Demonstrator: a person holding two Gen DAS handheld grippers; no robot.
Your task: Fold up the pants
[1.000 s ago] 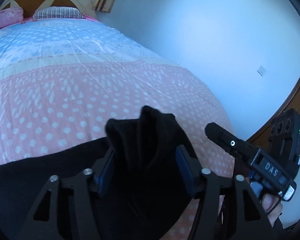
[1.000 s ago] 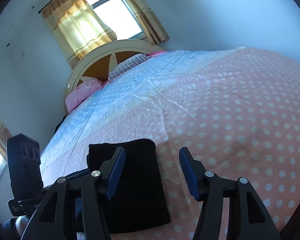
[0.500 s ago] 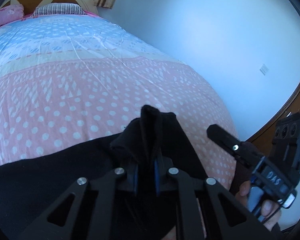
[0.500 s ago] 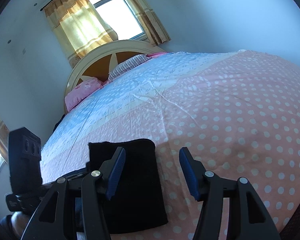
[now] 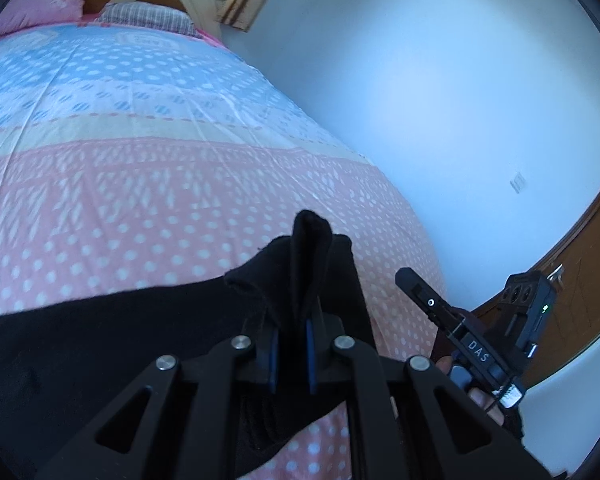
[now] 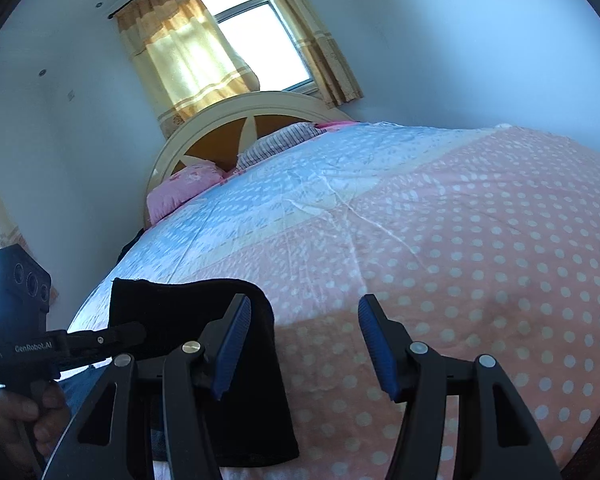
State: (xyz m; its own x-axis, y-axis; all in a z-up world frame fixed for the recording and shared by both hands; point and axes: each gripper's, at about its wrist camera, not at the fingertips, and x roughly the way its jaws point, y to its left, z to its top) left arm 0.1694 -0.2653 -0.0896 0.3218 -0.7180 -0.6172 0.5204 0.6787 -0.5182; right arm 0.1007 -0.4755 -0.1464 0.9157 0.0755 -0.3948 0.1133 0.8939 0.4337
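Black pants point(image 5: 120, 344) lie across the near end of a pink and blue dotted bedspread point(image 5: 140, 184). My left gripper point(image 5: 291, 354) is shut on a bunched edge of the pants, and a fold of black cloth sticks up between its blue pads. In the right wrist view the pants point(image 6: 204, 320) show as a flat folded slab at the lower left. My right gripper point(image 6: 304, 344) stands open above the bedspread point(image 6: 440, 264); its left finger overlaps the slab's right edge and nothing is between its fingers. The other gripper point(image 6: 100, 338) reaches in from the left.
Pillows point(image 6: 184, 192) and a curved headboard point(image 6: 244, 116) stand at the far end, under a curtained window point(image 6: 252, 44). A bare wall point(image 5: 420, 100) runs along the bed's right side, with a wooden door point(image 5: 572, 280) beyond. A hand point(image 6: 20, 420) holds the left gripper's handle.
My left gripper went from open around the bunched cloth to shut on it, and it has lifted the fold slightly. The right gripper stayed open and barely moved.
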